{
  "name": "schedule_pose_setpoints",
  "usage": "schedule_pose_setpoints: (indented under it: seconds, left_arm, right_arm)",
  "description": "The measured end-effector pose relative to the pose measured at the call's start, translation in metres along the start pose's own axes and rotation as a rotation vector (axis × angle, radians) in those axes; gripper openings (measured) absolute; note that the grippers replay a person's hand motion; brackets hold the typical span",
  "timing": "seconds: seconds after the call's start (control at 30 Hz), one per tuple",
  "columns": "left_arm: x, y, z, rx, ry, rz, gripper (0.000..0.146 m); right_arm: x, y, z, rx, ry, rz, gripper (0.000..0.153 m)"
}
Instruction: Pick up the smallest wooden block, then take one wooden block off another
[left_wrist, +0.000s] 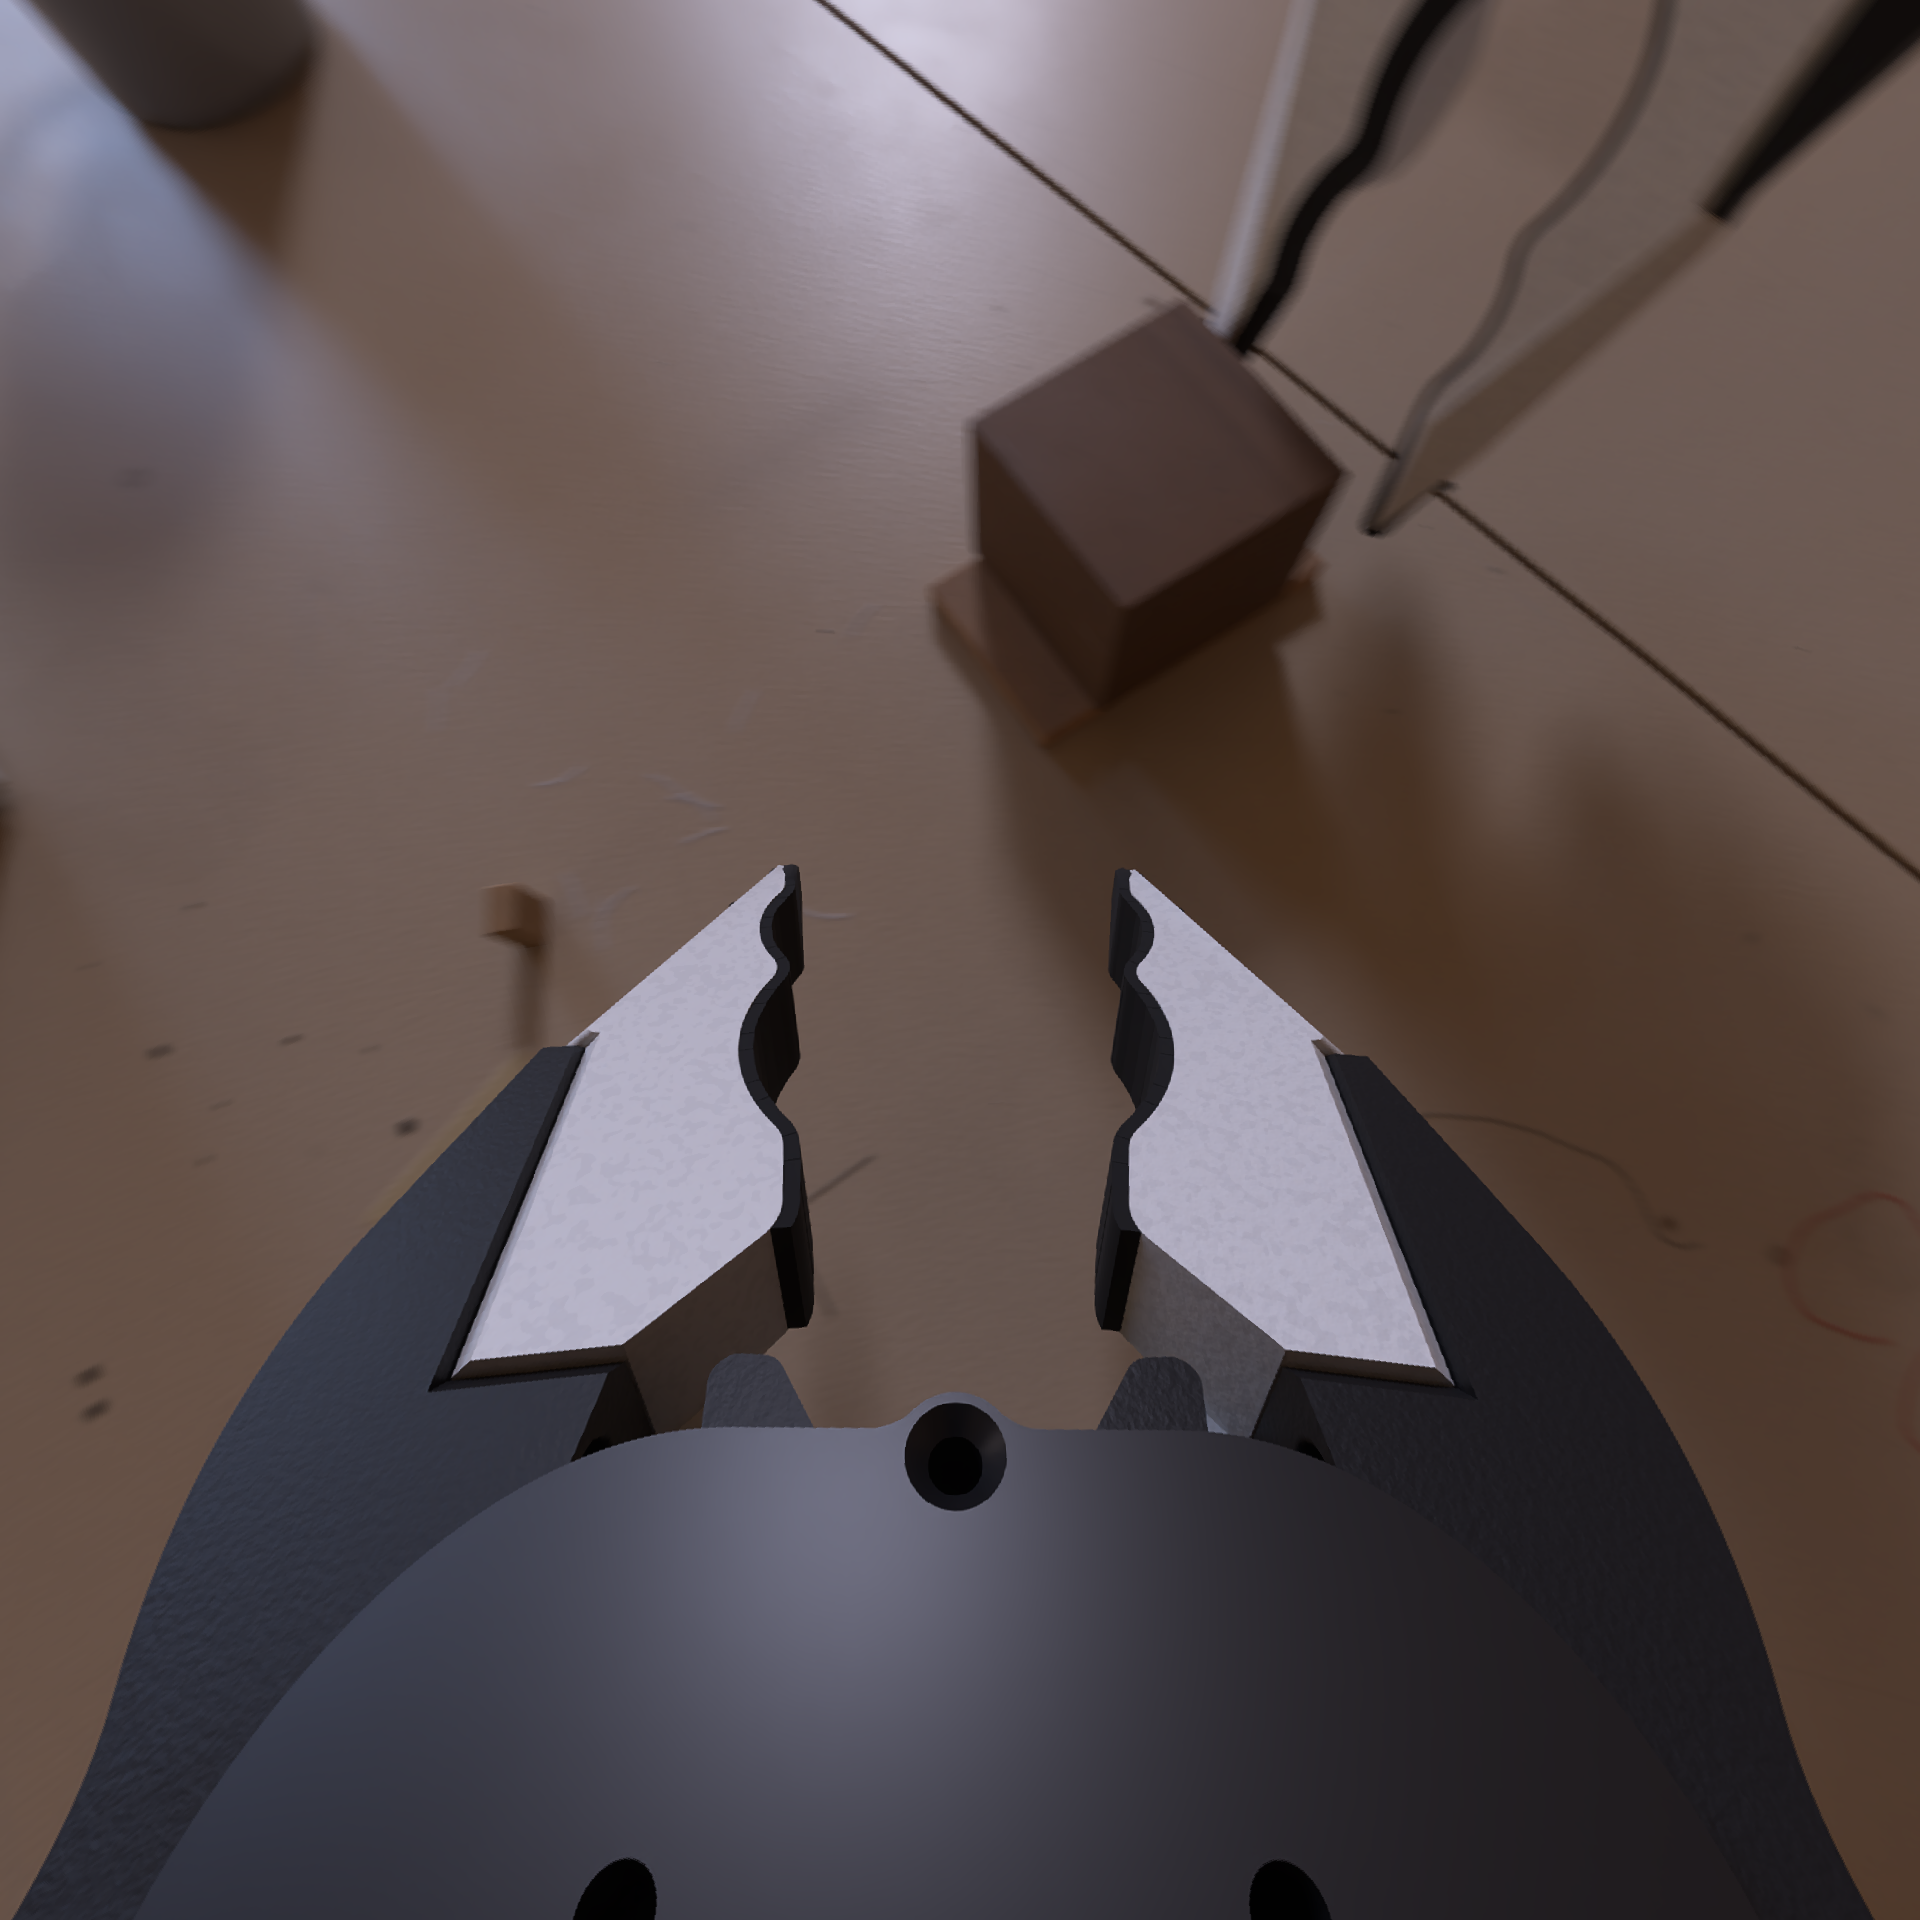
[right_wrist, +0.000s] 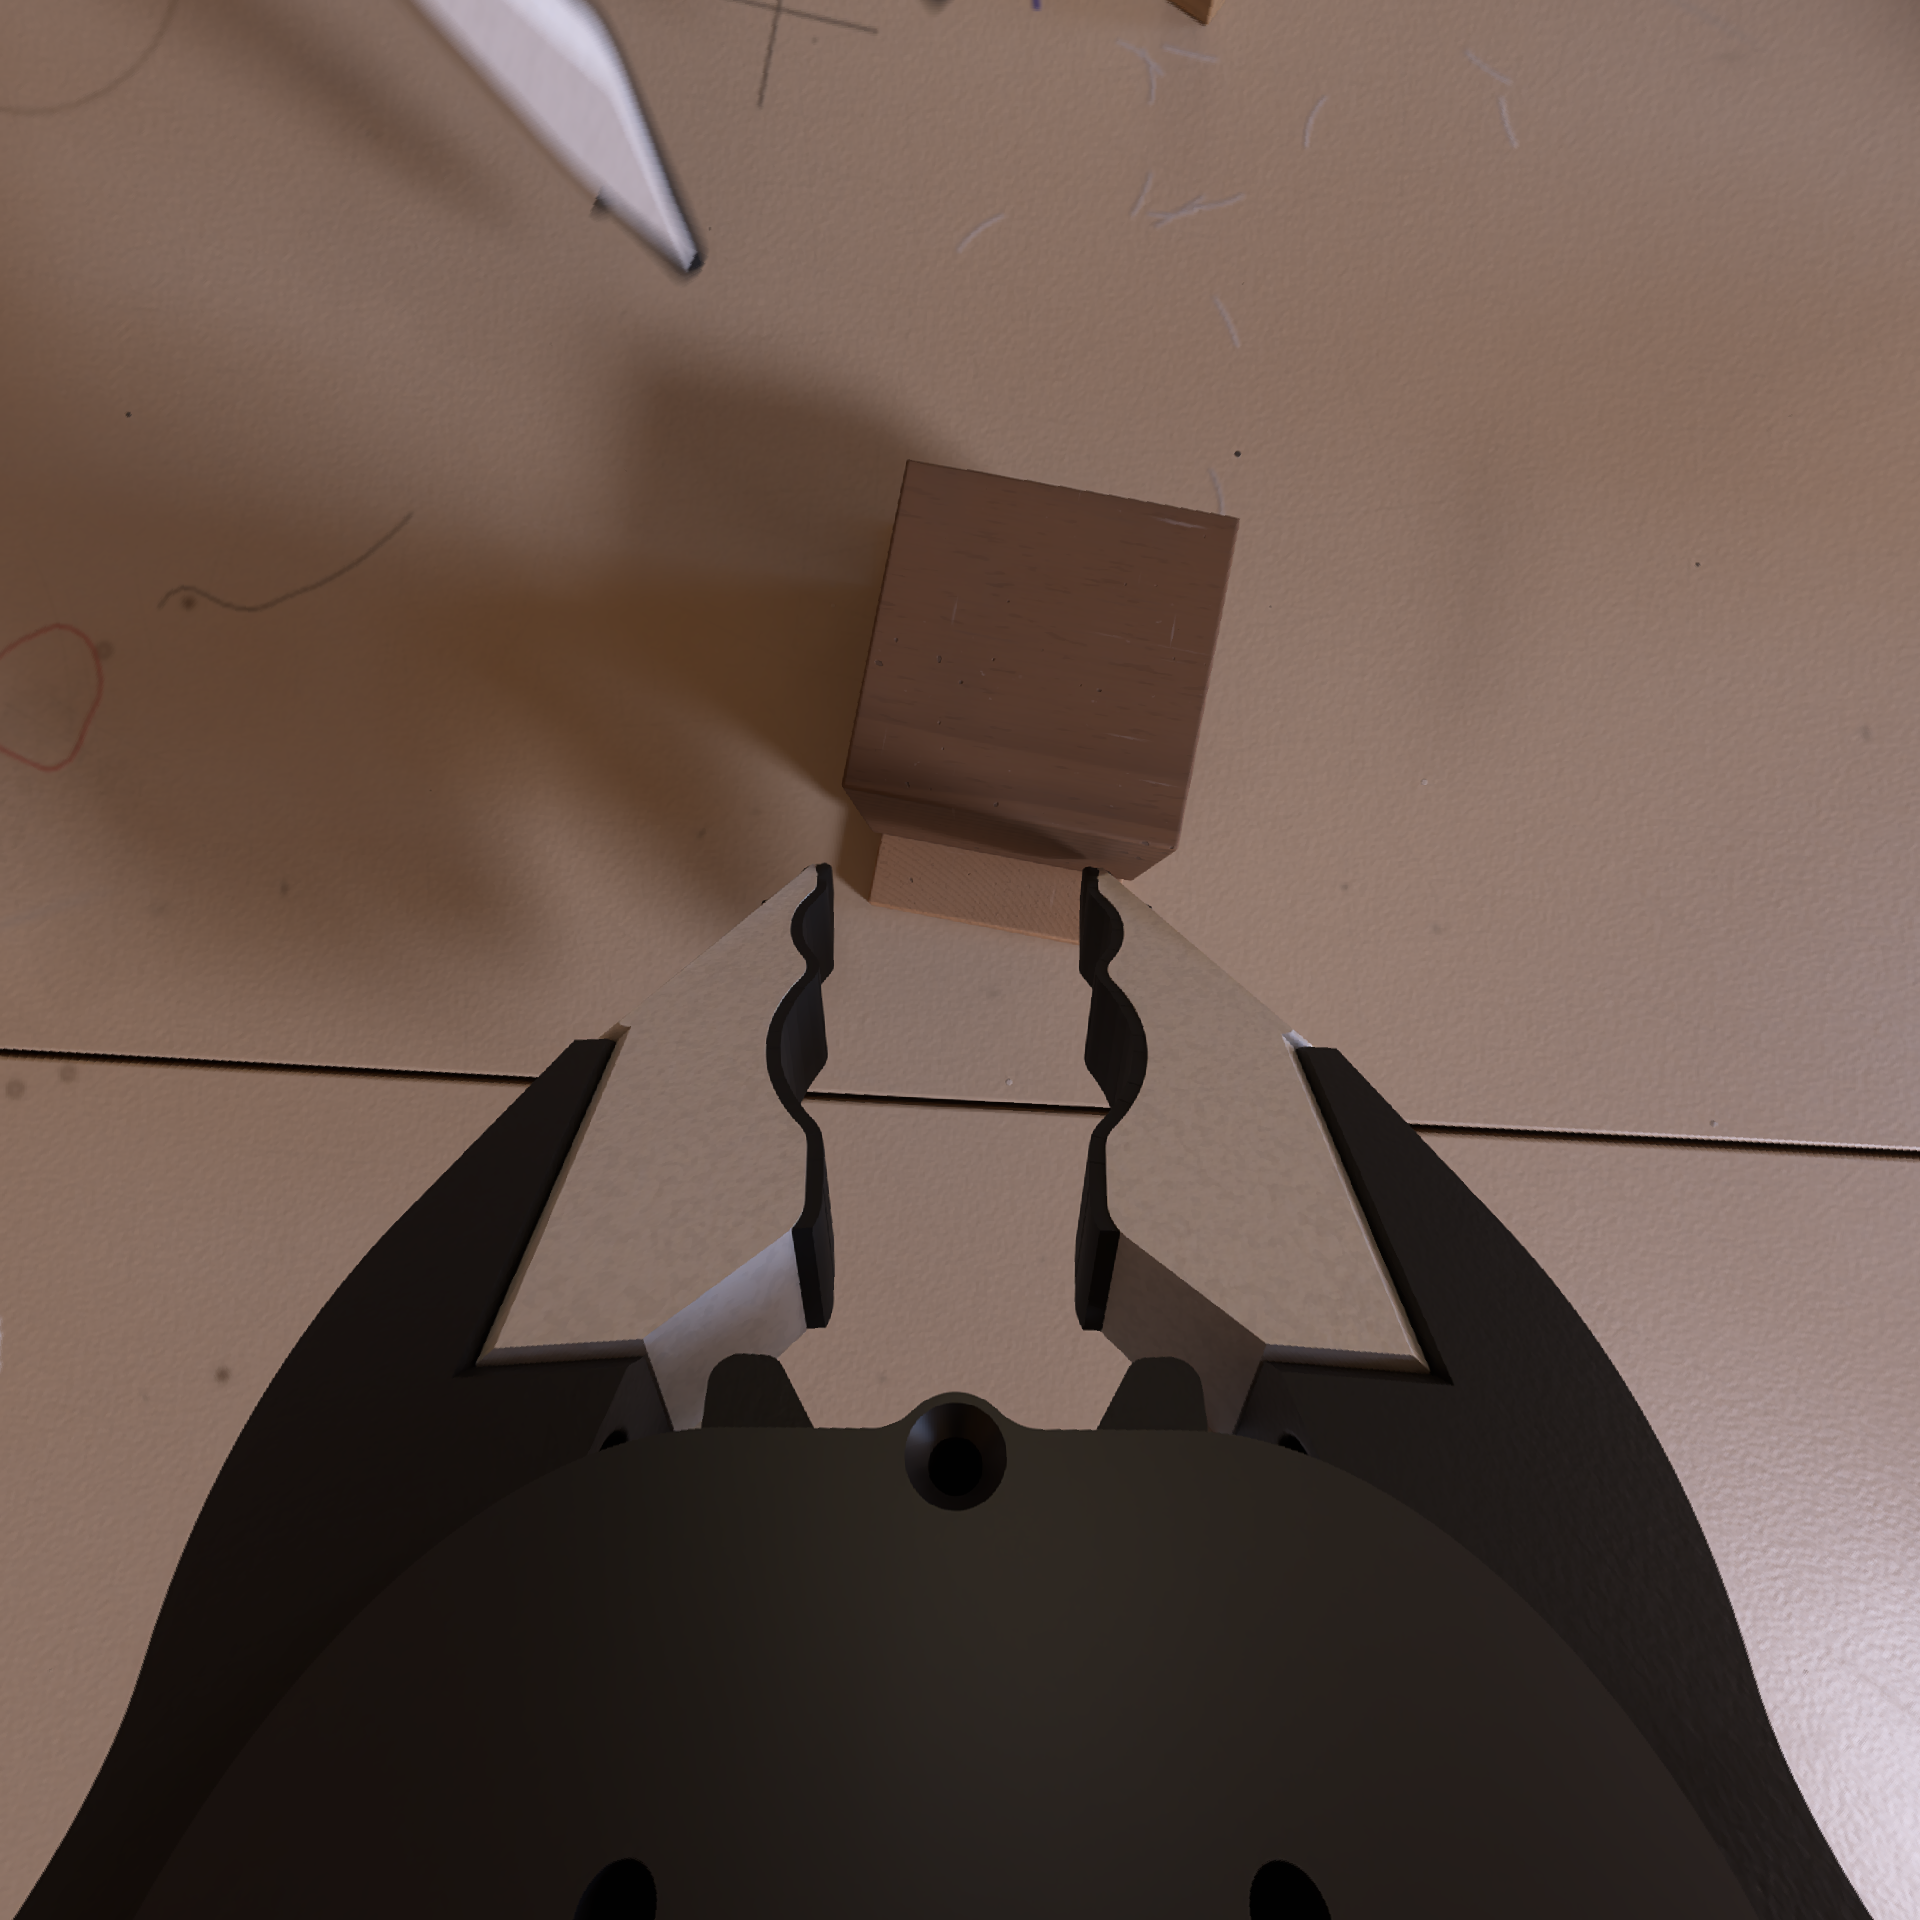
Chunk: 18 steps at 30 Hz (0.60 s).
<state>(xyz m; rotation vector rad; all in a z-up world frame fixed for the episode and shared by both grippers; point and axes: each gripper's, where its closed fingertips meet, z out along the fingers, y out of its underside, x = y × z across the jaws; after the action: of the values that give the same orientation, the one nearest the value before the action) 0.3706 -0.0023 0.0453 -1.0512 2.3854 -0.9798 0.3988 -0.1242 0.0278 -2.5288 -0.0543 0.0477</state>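
Observation:
A dark brown wooden cube (left_wrist: 1143, 499) sits on a paler, flatter wooden block (left_wrist: 997, 649) on the tan table. A very small pale wooden block (left_wrist: 511, 916) lies just left of my left gripper (left_wrist: 958, 894), which is open, empty and above the table. My right gripper (right_wrist: 956, 883) is open and empty, with its fingertips at the near edge of the pale lower block (right_wrist: 966, 899), below the cube (right_wrist: 1039, 665). The right gripper (left_wrist: 1311, 428) also shows in the left wrist view, behind the cube.
A grey cylinder (left_wrist: 187, 62) stands at the far left of the left wrist view. A thin seam (right_wrist: 312, 1062) crosses the table. One finger (right_wrist: 613, 135) of the left gripper shows at the top left of the right wrist view. Scratches and pen marks dot the surface.

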Motion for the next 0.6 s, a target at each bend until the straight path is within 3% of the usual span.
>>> schedule_pose_setpoints:
  seconds: [0.17,0.33,0.4,0.53,0.6]
  left_arm:
    - [-0.072,0.007,-0.008,0.006,-0.169,-0.03,0.062]
    - [-0.101,0.023,0.018,-0.073,-0.151,-0.053,0.066]
    - [-0.104,0.026,0.028,-0.091,-0.134,-0.055,0.055]
    - [-0.107,0.025,0.034,-0.073,-0.126,-0.077,0.012]
    - [-0.107,0.027,0.033,-0.076,-0.126,-0.096,0.006]
  right_arm:
    - [0.002,0.001,0.002,0.008,-0.005,0.016,0.049]
    - [0.004,0.0,0.001,0.021,-0.002,0.029,0.048]
    - [0.004,-0.001,0.0,0.027,-0.008,0.032,0.048]
    - [0.004,-0.002,-0.001,0.033,-0.017,0.035,0.048]
    - [0.004,-0.003,-0.003,0.042,-0.02,0.04,0.049]
